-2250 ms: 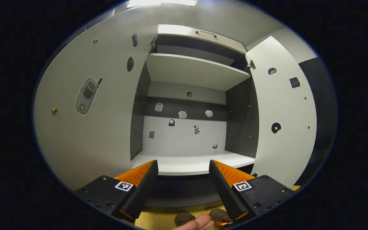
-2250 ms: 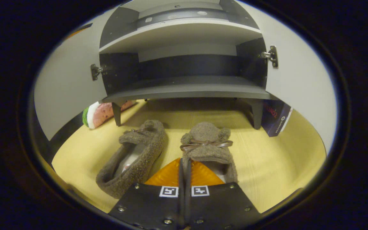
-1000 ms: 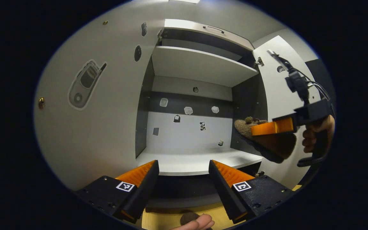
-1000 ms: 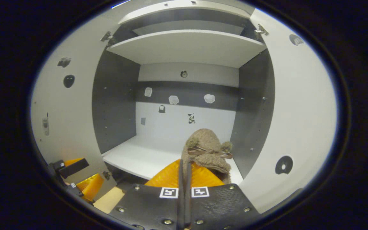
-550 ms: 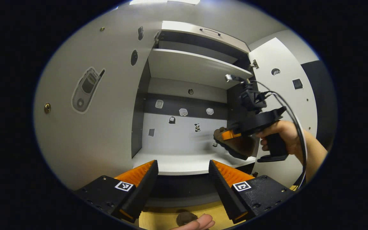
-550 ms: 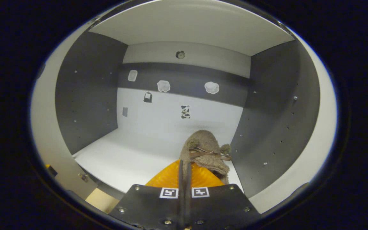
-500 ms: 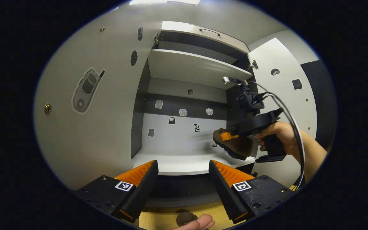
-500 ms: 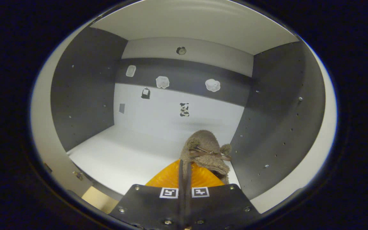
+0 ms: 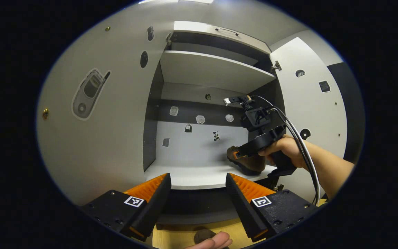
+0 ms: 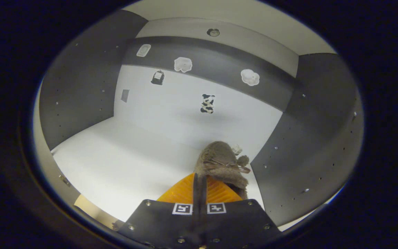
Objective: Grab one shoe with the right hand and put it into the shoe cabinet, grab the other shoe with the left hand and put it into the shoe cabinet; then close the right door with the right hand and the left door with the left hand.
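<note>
The shoe cabinet stands with its left door (image 9: 109,121) and right door (image 9: 309,103) swung wide. My right gripper (image 10: 199,178) is shut on the heel edge of a brown fluffy shoe (image 10: 223,159) with a bow. It holds the shoe low over the white lower shelf (image 10: 126,152), close to the dark right inner wall (image 10: 306,138); I cannot tell if the sole touches. In the left gripper view the right gripper (image 9: 240,154) and that shoe (image 9: 247,164) sit at the shelf's right end. My left gripper (image 9: 197,180) hangs open before the cabinet. The other shoe (image 9: 201,236) lies on the floor below it.
An upper shelf (image 9: 212,69) spans the cabinet above the lower one. Small stickers dot the back panel (image 10: 171,100). The left part of the lower shelf (image 9: 185,173) is bare. A fingertip (image 9: 216,241) shows at the bottom edge. Cables (image 9: 302,152) trail from the right gripper.
The right gripper lifted its shoe off the floor, carried it in between the doors, then deeper and lower toward the shelf's right end. The left gripper stayed open and almost still.
</note>
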`<state>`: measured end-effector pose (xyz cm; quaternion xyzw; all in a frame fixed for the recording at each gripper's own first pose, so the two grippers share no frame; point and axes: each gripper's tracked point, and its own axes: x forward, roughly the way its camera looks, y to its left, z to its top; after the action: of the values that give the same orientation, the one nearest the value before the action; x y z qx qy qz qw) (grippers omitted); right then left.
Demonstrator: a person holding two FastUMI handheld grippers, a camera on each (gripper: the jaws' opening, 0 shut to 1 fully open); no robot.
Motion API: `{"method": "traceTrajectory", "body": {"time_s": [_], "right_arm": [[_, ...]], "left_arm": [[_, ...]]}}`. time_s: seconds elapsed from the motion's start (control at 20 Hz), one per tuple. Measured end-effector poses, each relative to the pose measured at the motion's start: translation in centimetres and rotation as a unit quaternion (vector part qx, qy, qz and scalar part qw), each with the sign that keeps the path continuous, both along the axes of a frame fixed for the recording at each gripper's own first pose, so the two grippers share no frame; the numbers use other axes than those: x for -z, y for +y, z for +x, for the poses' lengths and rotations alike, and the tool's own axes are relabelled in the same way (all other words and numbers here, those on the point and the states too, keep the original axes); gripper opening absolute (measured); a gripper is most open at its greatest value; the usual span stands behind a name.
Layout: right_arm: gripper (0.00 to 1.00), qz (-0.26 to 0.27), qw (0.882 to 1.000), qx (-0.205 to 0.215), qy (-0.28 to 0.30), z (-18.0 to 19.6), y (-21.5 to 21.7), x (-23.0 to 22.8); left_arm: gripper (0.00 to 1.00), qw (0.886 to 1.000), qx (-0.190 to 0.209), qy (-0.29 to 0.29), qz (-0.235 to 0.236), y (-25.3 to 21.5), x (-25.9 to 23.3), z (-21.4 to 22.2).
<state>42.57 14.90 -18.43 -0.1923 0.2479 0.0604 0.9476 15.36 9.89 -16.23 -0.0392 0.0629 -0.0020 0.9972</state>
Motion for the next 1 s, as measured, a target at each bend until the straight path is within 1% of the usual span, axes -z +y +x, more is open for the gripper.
{"method": "traceTrajectory", "body": {"time_s": [0.1,0.15,0.2,0.25,0.35,0.45,0.55,0.65,0.75,0.85,1.0], "right_arm": [[0.02,0.020,1.000,0.006,0.002,-0.2,0.1,-0.2],[0.11,0.042,0.999,0.003,0.004,-0.2,0.7,-0.3],[0.26,0.061,0.998,0.003,-0.001,-0.7,0.9,-1.0],[0.50,0.072,0.997,0.004,-0.011,-1.1,0.9,-1.9],[0.99,0.068,0.997,0.001,-0.044,-2.3,0.2,-4.1],[0.98,0.075,0.995,-0.008,-0.071,-4.5,0.2,-6.0],[0.98,0.097,0.991,-0.013,-0.093,-7.6,0.2,-7.8],[0.98,0.109,0.986,-0.015,-0.126,-11.2,-0.4,-9.8],[0.98,0.120,0.978,-0.009,-0.170,-15.0,-1.5,-12.0],[0.98,0.146,0.967,-0.005,-0.207,-18.9,-2.4,-13.4],[0.99,0.188,0.955,-0.008,-0.228,-23.8,-3.8,-13.5]], "left_arm": [[0.97,1.000,-0.007,0.005,0.003,0.2,0.4,0.4],[0.97,1.000,-0.007,0.007,0.007,0.1,0.6,0.5],[0.97,1.000,-0.006,0.009,0.011,-0.1,0.7,0.7],[0.97,1.000,-0.007,0.013,0.013,-0.2,1.0,0.9],[0.98,1.000,-0.005,0.020,0.017,-0.4,1.4,1.0],[0.98,0.999,-0.011,0.022,0.021,-0.4,1.6,1.0],[0.98,0.999,-0.017,0.025,0.032,-0.4,1.9,0.9],[0.98,0.999,-0.030,0.023,0.031,-0.2,1.9,1.0],[0.98,0.998,-0.041,0.034,0.026,-0.2,2.3,0.6],[0.98,0.998,-0.037,0.034,0.022,-0.7,2.2,0.1],[0.98,0.998,-0.047,0.034,0.018,-0.8,2.1,-0.8]]}}
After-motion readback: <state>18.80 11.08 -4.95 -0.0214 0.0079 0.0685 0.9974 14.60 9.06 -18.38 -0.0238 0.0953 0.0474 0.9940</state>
